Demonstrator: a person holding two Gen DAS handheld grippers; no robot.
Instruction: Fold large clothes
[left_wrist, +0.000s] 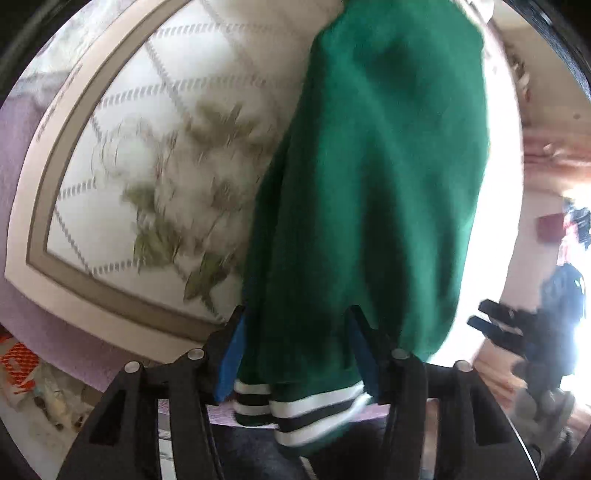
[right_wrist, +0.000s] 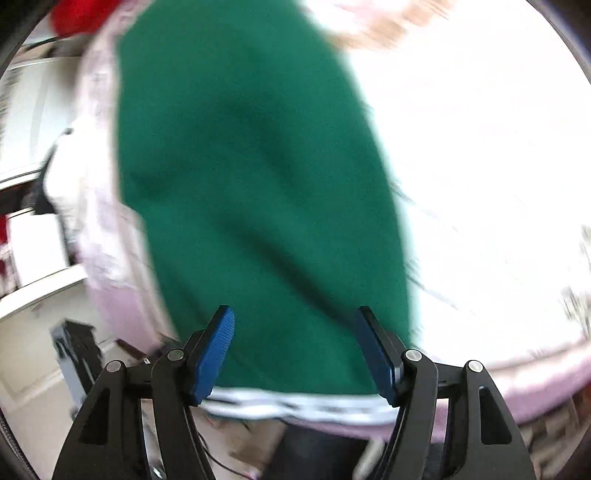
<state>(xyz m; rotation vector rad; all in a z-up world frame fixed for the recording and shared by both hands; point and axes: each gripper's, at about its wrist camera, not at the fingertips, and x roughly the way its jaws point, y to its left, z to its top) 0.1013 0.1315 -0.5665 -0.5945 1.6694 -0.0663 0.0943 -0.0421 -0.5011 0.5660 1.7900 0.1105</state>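
Observation:
A green garment (left_wrist: 373, 184) with a black and white striped hem (left_wrist: 303, 410) lies lengthwise on the bed, its hem nearest me. My left gripper (left_wrist: 297, 317) is open, its blue pads on either side of the hem end. In the right wrist view the same green garment (right_wrist: 255, 192) fills the middle, blurred, with its white striped hem (right_wrist: 295, 404) at the near edge. My right gripper (right_wrist: 295, 317) is open over the hem end, jaws wide apart. My right gripper also shows at the right of the left wrist view (left_wrist: 498, 328).
The bed has a white floral quilt (left_wrist: 166, 166) with a beige border and a lilac sheet (left_wrist: 22, 147) below it. Clutter with an orange item (left_wrist: 14, 362) lies on the floor at lower left. White furniture (right_wrist: 33, 280) stands to the left in the right wrist view.

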